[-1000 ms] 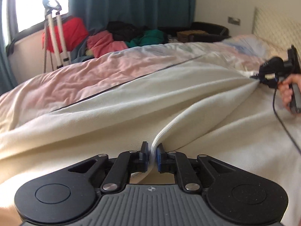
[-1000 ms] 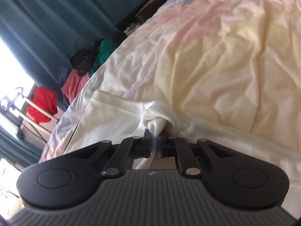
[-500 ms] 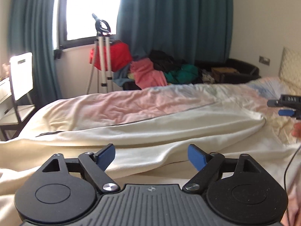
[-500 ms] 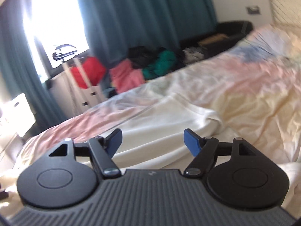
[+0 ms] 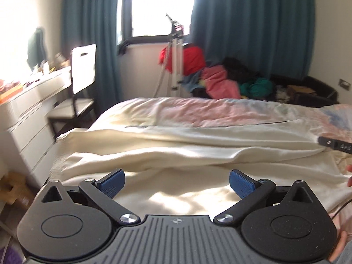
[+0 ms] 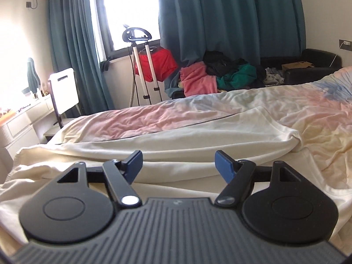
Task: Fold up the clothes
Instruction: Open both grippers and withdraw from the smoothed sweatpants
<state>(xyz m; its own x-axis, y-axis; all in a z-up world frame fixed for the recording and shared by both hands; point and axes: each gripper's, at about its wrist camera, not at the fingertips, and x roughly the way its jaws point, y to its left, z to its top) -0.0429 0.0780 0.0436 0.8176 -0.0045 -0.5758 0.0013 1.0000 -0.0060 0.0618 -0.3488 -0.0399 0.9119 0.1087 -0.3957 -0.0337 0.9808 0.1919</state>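
Note:
A large cream garment (image 5: pixel 176 151) lies across the bed with one long edge folded over itself; in the right wrist view the cream garment (image 6: pixel 198 136) ends in a rounded corner at the right. My left gripper (image 5: pixel 177 183) hovers above the cloth, its jaws opening, nothing between the blue pads (image 5: pixel 111 182). My right gripper (image 6: pixel 178 165) is open over the garment's near edge and also holds nothing. In the left wrist view, a black part of the right-hand device (image 5: pixel 334 144) and a person's fingers (image 5: pixel 348 176) show at the right edge.
The bed has a pastel pink and blue duvet (image 6: pixel 308 110). Beyond it are a pile of clothes (image 5: pixel 220 81), a stand with a red garment (image 6: pixel 143 66), a black sofa (image 6: pixel 308 68) and teal curtains. A white chair (image 5: pixel 82 70) and white dresser (image 5: pixel 26 114) stand left.
Both grippers let go of the cream cloth, opened wide and lifted back from it. The views rose from close over the fabric to the whole bed and window.

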